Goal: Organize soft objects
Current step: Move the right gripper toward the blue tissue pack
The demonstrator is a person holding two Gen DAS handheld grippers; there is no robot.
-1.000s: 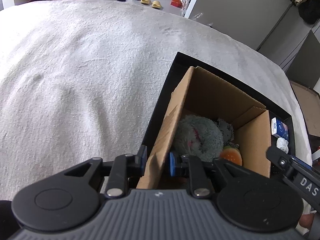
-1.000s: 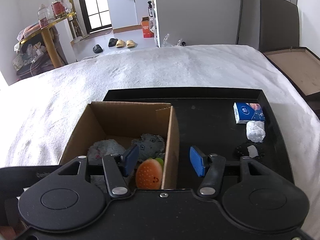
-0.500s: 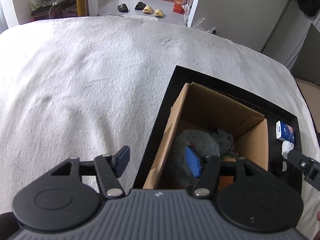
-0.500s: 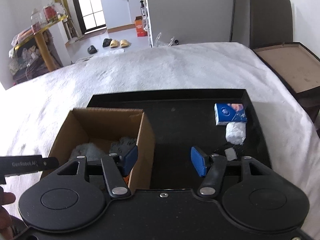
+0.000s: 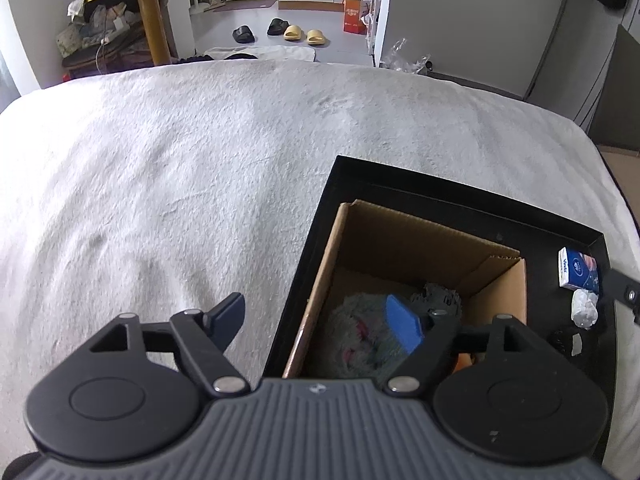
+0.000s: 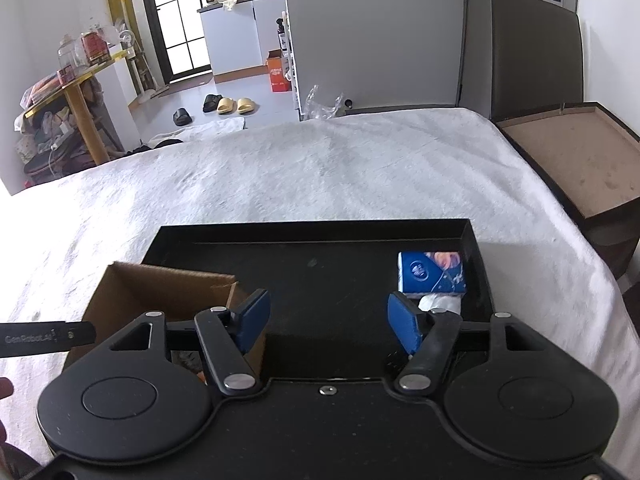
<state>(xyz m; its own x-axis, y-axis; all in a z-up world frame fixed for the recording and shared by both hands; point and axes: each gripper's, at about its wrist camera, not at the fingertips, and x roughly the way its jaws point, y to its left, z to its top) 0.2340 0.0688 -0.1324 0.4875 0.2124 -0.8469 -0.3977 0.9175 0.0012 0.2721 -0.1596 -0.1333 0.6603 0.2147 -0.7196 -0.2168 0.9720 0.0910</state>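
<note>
Both grippers' jaws wide apart above cardboard box (image 5: 404, 248) on black tray (image 6: 320, 236)

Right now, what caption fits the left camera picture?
Open left hand-held gripper above a cardboard box holding a grey plush toy.

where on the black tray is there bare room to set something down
The middle of the black tray is bare, between the cardboard box on its left and the blue tissue pack by its right wall. The right side is crowded: a white wad sits just below the pack. The box already holds plush toys.
</note>
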